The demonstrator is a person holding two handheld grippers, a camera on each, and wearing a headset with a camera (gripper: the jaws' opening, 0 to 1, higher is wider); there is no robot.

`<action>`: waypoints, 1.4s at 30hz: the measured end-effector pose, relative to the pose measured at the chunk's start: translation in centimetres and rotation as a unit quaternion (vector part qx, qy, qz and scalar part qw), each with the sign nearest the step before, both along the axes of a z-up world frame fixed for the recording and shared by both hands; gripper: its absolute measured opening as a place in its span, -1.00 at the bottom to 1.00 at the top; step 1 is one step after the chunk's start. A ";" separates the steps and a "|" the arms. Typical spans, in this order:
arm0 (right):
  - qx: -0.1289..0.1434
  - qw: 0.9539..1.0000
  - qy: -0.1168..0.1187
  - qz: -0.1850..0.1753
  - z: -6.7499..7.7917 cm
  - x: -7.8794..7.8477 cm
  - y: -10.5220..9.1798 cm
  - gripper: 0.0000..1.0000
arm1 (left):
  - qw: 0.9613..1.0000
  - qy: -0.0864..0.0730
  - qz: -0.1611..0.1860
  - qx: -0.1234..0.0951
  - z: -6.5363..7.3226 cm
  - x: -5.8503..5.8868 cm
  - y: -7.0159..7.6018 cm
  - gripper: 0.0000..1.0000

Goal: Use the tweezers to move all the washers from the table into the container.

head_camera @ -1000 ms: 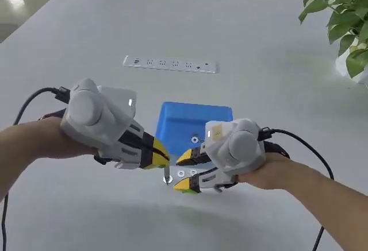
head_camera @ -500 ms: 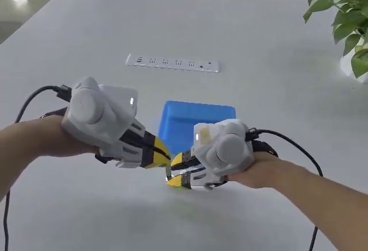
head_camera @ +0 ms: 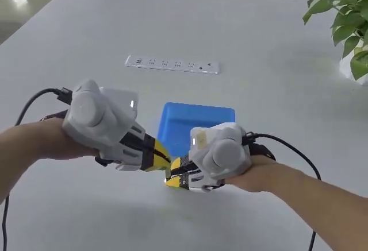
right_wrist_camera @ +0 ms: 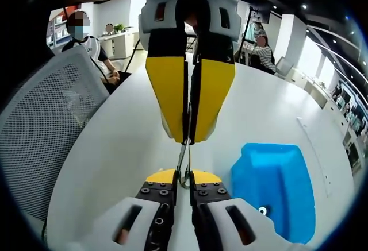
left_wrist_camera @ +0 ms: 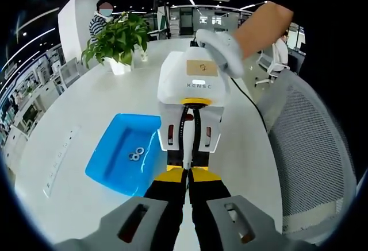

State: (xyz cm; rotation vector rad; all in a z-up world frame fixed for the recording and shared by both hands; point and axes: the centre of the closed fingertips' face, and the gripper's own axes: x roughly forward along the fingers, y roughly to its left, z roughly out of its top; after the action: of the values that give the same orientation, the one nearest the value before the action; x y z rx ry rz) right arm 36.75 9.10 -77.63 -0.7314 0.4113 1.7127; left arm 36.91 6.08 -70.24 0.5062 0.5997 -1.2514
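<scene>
Both tools [head_camera: 161, 154] [head_camera: 174, 176] tight on tweezers [right_wrist_camera: 184, 156]

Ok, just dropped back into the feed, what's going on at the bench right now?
The two handheld grippers meet nose to nose low over the table, just in front of the blue container. The left gripper is shut on the tweezers, and the right gripper is closed on their lower end, apparently squeezing them. A few washers already lie in the container. Whether a washer is pinched in the tweezers right now, I cannot tell.
</scene>
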 end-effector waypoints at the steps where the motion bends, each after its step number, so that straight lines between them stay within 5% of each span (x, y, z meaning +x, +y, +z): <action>1: -0.001 1.000 0.002 -0.003 0.0 0.0 0.0 -0.82 | 1.000 0.001 0.001 0.000 0.0 0.0 0.0 -0.89; 29: -0.006 0.999 0.019 -0.029 0.0 0.1 -0.1 -0.87 | 1.000 0.007 0.012 0.010 -0.2 -0.3 0.0 -0.78; 42: -0.010 0.999 0.016 -0.027 0.0 -0.2 -0.1 -0.86 | 0.998 0.016 0.058 -0.033 1.0 -0.2 1.0 -0.50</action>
State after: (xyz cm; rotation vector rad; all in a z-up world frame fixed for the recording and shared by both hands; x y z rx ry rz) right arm 36.59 9.02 -77.60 -0.7027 0.4673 1.6723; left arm 36.71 7.03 -69.20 0.3912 0.6050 -1.1679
